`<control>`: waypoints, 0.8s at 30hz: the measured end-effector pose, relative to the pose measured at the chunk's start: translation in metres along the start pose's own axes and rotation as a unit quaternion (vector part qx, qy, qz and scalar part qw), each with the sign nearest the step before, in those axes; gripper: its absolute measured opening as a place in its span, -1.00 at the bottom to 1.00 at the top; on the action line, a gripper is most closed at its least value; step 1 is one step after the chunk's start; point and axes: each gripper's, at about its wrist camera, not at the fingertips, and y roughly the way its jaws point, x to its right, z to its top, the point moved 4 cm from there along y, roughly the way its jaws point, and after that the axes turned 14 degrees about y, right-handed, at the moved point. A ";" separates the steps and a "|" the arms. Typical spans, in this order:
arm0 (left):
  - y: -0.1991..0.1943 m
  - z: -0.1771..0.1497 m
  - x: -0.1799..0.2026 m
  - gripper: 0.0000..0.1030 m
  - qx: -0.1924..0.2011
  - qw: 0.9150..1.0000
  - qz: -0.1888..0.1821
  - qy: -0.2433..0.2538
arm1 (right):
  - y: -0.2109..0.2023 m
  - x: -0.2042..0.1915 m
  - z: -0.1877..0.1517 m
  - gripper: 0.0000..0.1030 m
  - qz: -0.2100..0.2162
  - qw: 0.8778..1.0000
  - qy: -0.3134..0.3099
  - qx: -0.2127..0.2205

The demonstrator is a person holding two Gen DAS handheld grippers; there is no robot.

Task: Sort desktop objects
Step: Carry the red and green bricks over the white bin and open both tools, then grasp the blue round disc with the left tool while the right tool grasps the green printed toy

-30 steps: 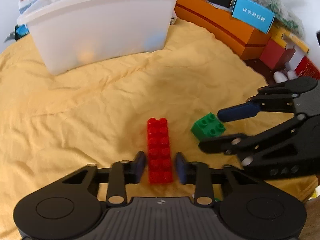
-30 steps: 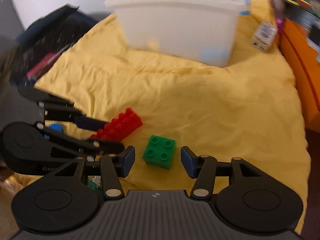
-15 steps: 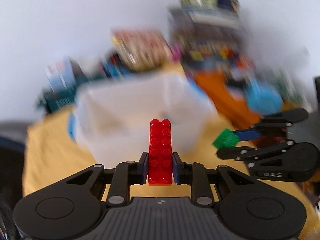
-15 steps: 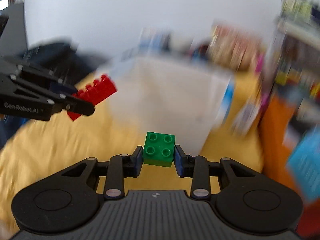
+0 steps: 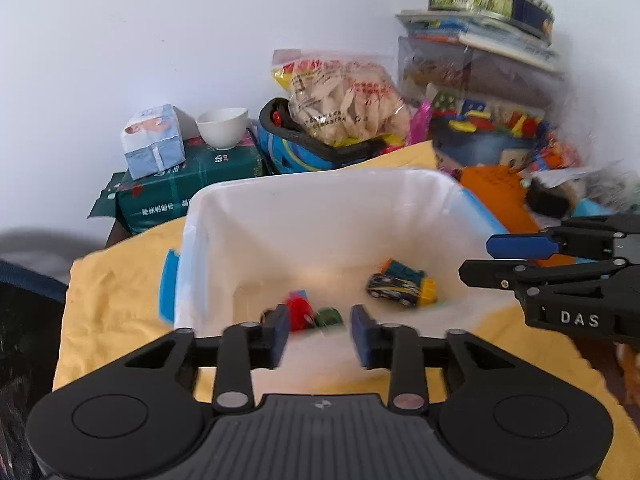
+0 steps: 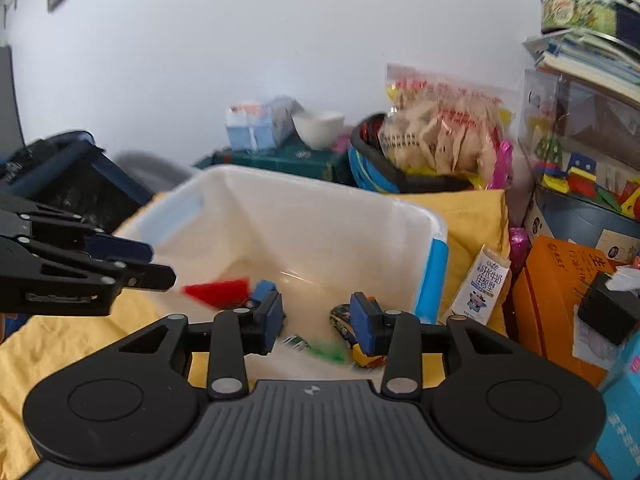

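Both grippers hover over the white plastic bin (image 5: pixel 280 200), also seen in the right wrist view (image 6: pixel 320 208). My left gripper (image 5: pixel 319 330) is open and empty; the red brick (image 5: pixel 298 312) lies blurred in the bin below it. My right gripper (image 6: pixel 316 320) is open and empty; the green brick (image 6: pixel 326 349) is a blur in the bin below it. The red brick (image 6: pixel 218 292) shows blurred at the bin's left side. The right gripper (image 5: pixel 520 258) appears at the right of the left wrist view, the left gripper (image 6: pixel 132 258) at the left of the right wrist view.
The bin holds toy cars and bricks (image 5: pixel 400 286). It stands on a yellow cloth (image 5: pixel 116 300). Behind are a green box with a white bowl (image 5: pixel 222 128), a snack bag (image 5: pixel 344 96), orange boxes (image 6: pixel 560 292), a milk carton (image 6: pixel 482 286) and stacked containers (image 5: pixel 480 80).
Both grippers moved over the bin and opened. The red brick and the green brick left the jaws and dropped into the bin.
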 end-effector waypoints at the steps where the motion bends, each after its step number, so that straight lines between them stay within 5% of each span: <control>1: -0.014 -0.007 0.004 -0.15 0.006 1.000 -0.003 -0.004 | -0.007 0.000 -0.006 -0.16 0.002 1.000 0.001 0.000; 5: -0.046 -0.047 0.015 -0.01 -0.013 1.000 -0.002 0.006 | -0.026 0.003 -0.044 -0.12 0.010 0.999 0.007 -0.053; 13: -0.074 -0.154 0.039 -0.01 -0.147 0.988 -0.028 -0.042 | -0.064 -0.007 -0.150 -0.14 0.029 0.983 -0.009 -0.183; 18: -0.088 -0.179 0.041 -0.02 -0.164 0.979 -0.048 -0.109 | -0.076 -0.039 -0.170 -0.17 0.116 0.964 -0.048 -0.235; 24: -0.090 -0.204 0.053 -0.02 -0.195 0.974 -0.036 -0.105 | -0.075 -0.069 -0.187 -0.18 0.140 0.952 -0.106 -0.252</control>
